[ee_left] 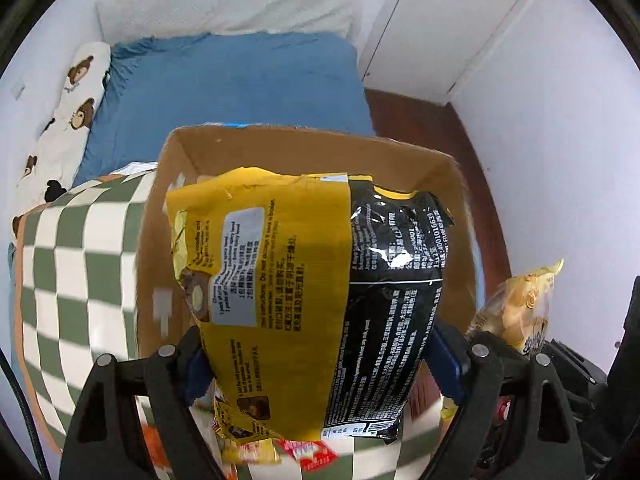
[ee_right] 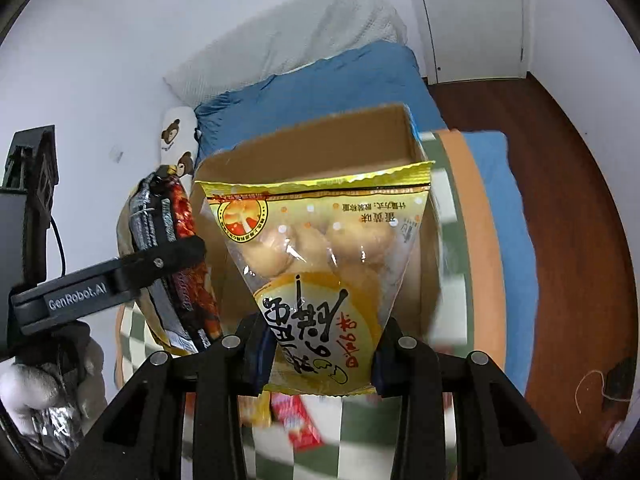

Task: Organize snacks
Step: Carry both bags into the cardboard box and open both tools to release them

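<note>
My left gripper (ee_left: pixel 320 364) is shut on a large yellow and black noodle pack (ee_left: pixel 312 292) and holds it upright in front of an open cardboard box (ee_left: pixel 224 148). My right gripper (ee_right: pixel 318 360) is shut on a yellow bag of small cakes (ee_right: pixel 320 256) and holds it up before the same box (ee_right: pixel 320 148). The cake bag also shows at the right edge of the left wrist view (ee_left: pixel 516 308). The left gripper and its noodle pack (ee_right: pixel 176 256) show at the left of the right wrist view.
The box stands on a green and white checked cloth (ee_left: pixel 72 280) on a bed with a blue sheet (ee_left: pixel 240 84). More snack packets (ee_left: pixel 308 454) lie on the cloth below the grippers. A bear-print pillow (ee_left: pixel 76 92) lies by the wall. Red-brown floor (ee_right: pixel 560 184) is to the right.
</note>
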`<state>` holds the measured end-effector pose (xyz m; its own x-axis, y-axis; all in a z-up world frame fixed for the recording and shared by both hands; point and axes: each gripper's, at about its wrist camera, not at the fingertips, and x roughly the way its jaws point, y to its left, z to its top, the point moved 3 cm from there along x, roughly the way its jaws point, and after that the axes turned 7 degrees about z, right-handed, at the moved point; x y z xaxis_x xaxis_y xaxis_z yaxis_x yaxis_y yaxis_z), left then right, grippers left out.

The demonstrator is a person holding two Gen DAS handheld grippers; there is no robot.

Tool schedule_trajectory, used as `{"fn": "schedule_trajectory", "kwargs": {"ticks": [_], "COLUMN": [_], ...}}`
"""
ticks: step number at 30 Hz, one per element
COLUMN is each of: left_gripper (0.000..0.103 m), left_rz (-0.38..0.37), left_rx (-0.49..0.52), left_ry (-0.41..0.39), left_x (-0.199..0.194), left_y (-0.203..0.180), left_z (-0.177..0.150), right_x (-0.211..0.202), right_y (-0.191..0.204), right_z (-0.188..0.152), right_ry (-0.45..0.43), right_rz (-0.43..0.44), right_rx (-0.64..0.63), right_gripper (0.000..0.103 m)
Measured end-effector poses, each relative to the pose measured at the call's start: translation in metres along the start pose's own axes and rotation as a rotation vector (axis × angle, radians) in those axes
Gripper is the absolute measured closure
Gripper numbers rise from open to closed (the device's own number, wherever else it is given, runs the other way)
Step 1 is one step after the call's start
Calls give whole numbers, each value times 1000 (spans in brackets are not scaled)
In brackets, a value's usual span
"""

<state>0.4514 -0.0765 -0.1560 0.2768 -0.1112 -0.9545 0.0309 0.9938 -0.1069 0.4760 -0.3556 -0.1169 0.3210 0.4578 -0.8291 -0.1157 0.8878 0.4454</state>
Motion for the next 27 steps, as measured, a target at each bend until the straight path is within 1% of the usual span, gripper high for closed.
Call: {"fn": "schedule_trajectory", "kwargs": {"ticks": [3,6,7,10,14,16,19,21,22,23,24,25,27], "left_gripper": [16,16,16,16,16,16,16,15,13,8,4,3,3], "left_rz": [15,25,29,44,61,69,77,78,86,80,73,83,79], "left_rx": [0,-20,-26,-42,-36,-35,-17,-4,-4,-4,-3,0,0], "left_ry": [75,146,164,209,257,271,280,272,268,264,261,251,237], "left_x": [36,79,88,118,142,151,154,156,156,154,153,152,151], "left_y": [3,12,14,25,34,38,36,35,35,33,33,34,37], "left_z": [28,48,51,59,62,63,63,64,64,64,64,65,67], "right_x": [41,79,91,136,177,188,204,217,221,224,227,227,228], "right_y": [-5,-13,-18,-25,-35,-40,-46,-47,-47,-49,-48,-49,-51], "right_z": [38,63,68,75,85,82,83,86,88,89,89,91,93], "right_ry": [46,93,108,157,209,231,257,283,297,308,309,307,299], "right_rz": [-37,-55,-60,-67,-95,-106,-117,-110,-109,-116,-114,-110,-127], "right_rx": [-21,-24,-19,-7,-16,-12,-14,-11,-9,-4,3,8,13], "right_gripper": [64,64,64,64,64,64,63,58,53,29,15,5,5]}}
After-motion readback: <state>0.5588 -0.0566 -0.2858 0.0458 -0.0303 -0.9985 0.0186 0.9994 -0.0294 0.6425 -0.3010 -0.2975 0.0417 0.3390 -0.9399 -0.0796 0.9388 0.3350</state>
